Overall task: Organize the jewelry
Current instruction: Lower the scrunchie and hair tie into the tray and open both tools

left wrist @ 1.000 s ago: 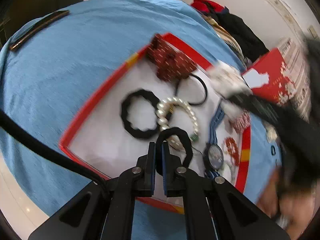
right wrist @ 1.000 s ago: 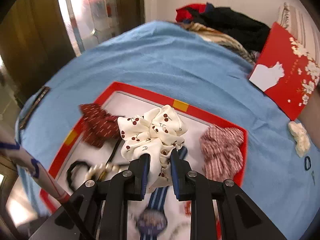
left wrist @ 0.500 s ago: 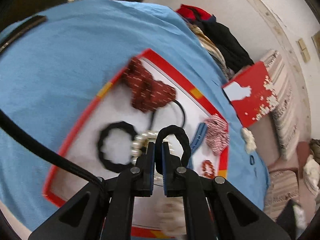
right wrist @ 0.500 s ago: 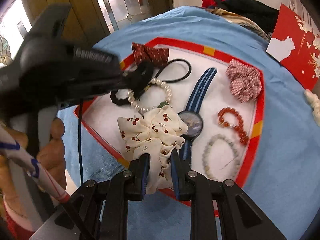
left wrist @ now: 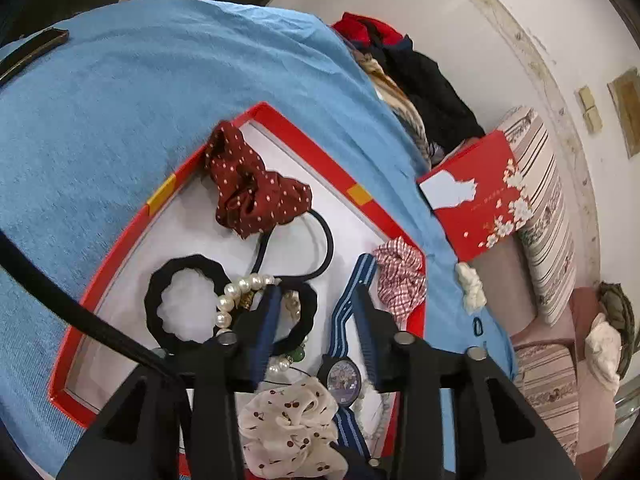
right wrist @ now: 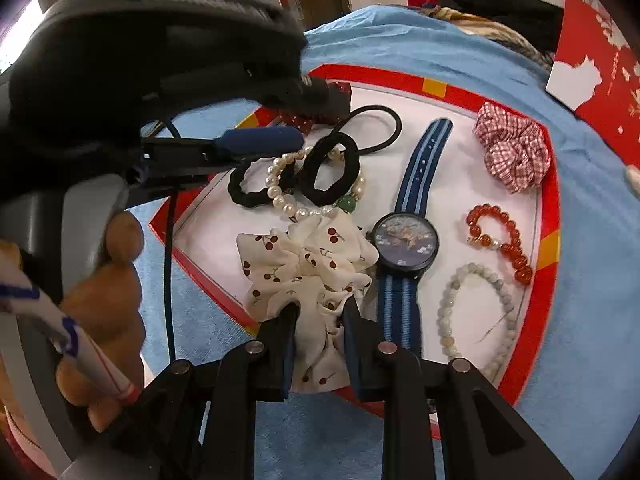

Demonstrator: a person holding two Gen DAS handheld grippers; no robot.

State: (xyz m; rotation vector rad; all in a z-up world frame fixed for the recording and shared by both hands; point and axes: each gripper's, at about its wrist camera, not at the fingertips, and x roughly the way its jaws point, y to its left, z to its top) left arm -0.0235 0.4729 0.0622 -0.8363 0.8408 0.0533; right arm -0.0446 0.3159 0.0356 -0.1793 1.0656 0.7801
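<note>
A red-rimmed white tray (left wrist: 120, 240) (right wrist: 550, 216) lies on a blue cloth. My left gripper (left wrist: 318, 300) is open above it; a black hair tie (left wrist: 304, 316) (right wrist: 332, 168) lies on the pearl bracelet (right wrist: 288, 204) under its left finger. My right gripper (right wrist: 320, 312) stands partly open around the white cherry scrunchie (right wrist: 308, 264) (left wrist: 288, 420), which rests on the tray's near edge. The tray also holds another black scrunchie (left wrist: 180, 296), a dark red dotted scrunchie (left wrist: 252, 192), a blue-strap watch (right wrist: 404, 240), a checked scrunchie (right wrist: 512, 148) and bead bracelets (right wrist: 500, 236).
A red gift box (left wrist: 476, 196) (right wrist: 600, 76) stands past the tray's far corner. A clothes pile (left wrist: 412, 76) lies at the table's far end. A small white item (left wrist: 472, 288) and a striped cushion (left wrist: 548, 216) sit to the right. The left hand-held device (right wrist: 120, 80) fills the upper left of the right wrist view.
My left gripper has opened and the black hair tie now lies on the tray. My right gripper has lowered the cherry scrunchie onto the tray's near edge and its fingers have spread.
</note>
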